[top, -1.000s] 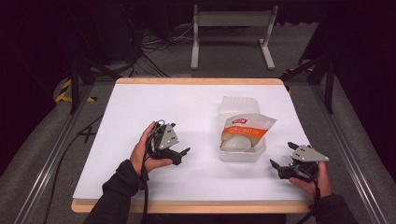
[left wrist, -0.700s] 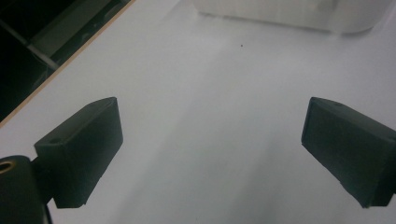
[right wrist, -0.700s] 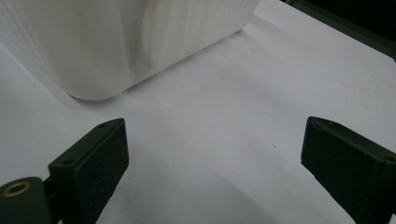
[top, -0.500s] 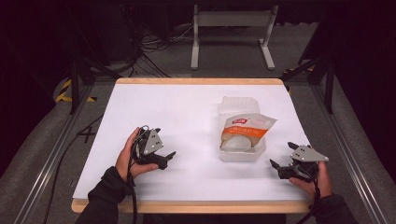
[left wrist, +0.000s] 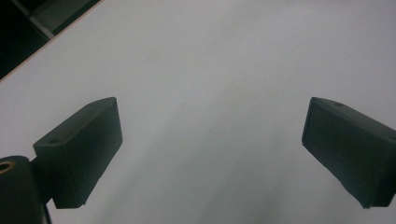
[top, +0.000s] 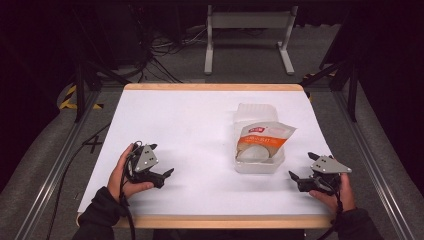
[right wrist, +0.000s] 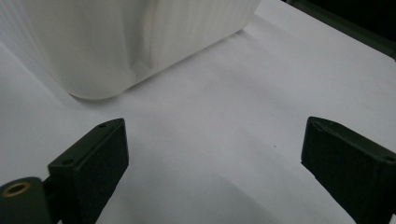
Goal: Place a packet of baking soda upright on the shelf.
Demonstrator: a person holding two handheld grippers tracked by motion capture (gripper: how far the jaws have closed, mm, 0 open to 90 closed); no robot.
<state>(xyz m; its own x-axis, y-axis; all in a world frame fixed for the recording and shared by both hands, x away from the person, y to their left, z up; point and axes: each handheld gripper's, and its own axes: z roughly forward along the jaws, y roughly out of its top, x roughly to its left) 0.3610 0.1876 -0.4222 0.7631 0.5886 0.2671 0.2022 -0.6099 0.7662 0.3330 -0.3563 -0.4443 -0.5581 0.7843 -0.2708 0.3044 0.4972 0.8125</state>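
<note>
Two black jaws of the left gripper [left wrist: 212, 154] are seen spread wide over bare white tabletop, with nothing held between them. In the high view the same left gripper [top: 167, 173] is held low near the front left of the white table [top: 190, 130], its jaws pointed to the right, toward the middle of the table. The jaws of the right gripper [right wrist: 215, 168] are likewise parted and empty, and just beyond them the ribbed wall of a translucent white plastic tub [right wrist: 140, 42] is seen resting on the tabletop. From above, the right gripper [top: 302, 166] is held near the front right edge, its tips aimed left at the translucent white plastic tub [top: 260, 167], near it but apart. An orange-and-white printed pouch [top: 262, 141] is seen lying in the tub, propped against its far side. The tub is placed right of centre, well apart from the left gripper. A wooden edge is visible around the table.
</note>
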